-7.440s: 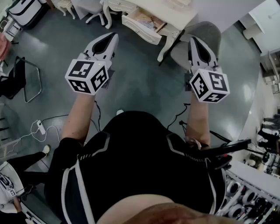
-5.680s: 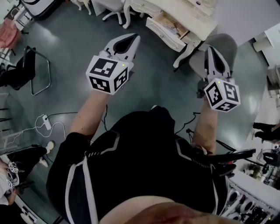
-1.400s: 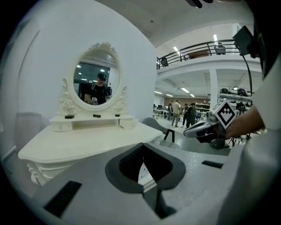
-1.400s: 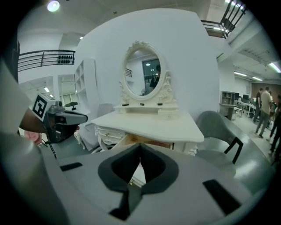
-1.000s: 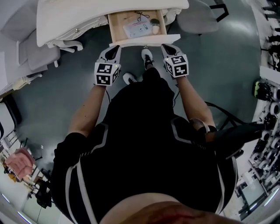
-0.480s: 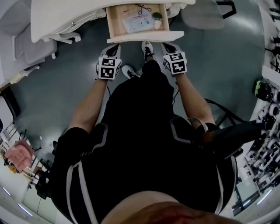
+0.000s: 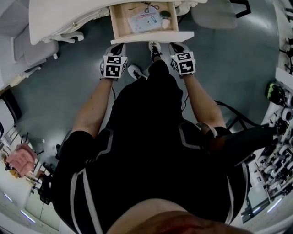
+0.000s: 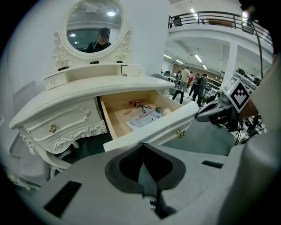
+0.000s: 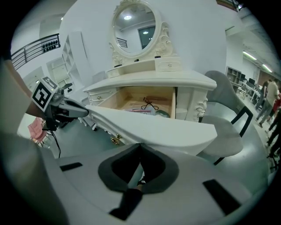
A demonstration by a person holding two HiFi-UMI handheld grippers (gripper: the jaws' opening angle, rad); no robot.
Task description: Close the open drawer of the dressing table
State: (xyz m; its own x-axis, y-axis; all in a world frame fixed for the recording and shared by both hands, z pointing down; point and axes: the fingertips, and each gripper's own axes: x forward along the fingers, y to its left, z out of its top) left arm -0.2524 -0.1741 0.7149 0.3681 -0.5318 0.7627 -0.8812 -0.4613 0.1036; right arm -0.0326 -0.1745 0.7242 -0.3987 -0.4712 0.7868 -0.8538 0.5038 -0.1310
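Observation:
The white dressing table (image 7: pixel 68 16) has its middle drawer (image 7: pixel 151 37) pulled out, with papers (image 7: pixel 143 20) and small items inside. My left gripper (image 7: pixel 118 47) is shut, its tip right at the left part of the drawer front (image 8: pixel 175 121). My right gripper (image 7: pixel 176 45) is also shut, its tip at the right part of the drawer front (image 9: pixel 153 125). From these views I cannot tell whether either tip touches the front. In each gripper view the other gripper shows beside the drawer: the right gripper (image 8: pixel 206 115) and the left gripper (image 9: pixel 72 110).
A grey chair (image 7: pixel 213 13) stands right of the drawer, and a white chair (image 7: pixel 36 50) stands on the left. The person's shoes (image 7: pixel 154 48) are under the drawer front. An oval mirror (image 8: pixel 93 26) tops the table. Side drawers with gold knobs (image 8: pixel 52 128) are shut. People (image 8: pixel 189 81) stand far behind.
Over several seconds the person walked up to the dressing table. Both shut grippers came from mid-air to the drawer front. The drawer looks as far open as a second ago.

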